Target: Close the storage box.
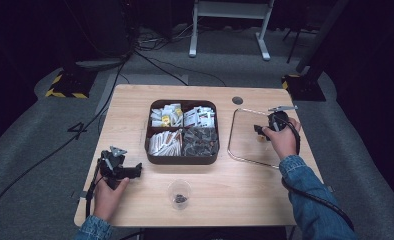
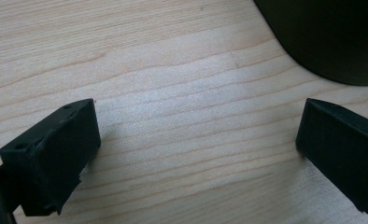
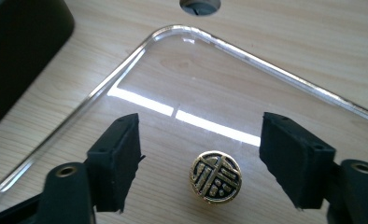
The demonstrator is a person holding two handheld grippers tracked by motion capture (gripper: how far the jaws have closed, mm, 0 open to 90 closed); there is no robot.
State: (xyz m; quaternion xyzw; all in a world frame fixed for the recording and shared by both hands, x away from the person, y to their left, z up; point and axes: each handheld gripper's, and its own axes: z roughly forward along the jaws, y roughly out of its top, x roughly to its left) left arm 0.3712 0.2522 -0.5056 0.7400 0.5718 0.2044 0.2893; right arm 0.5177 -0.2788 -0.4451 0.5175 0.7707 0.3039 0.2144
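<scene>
**Over the lid knob, fingers apart**

Between the right gripper's spread fingers sits the round brass knob of a clear lid lying flat on the bench, right of a four-compartment tray. Near the front edge stands a small cup. Left of the tray, the left gripper rests low, fingers wide apart over bare wood.

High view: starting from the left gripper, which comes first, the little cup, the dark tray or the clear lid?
From the left gripper:
1. Tray, just to its right, its near left corner closest.
2. Cup, farther right, near the table's front edge.
3. Lid, far right, beyond the tray.
</scene>
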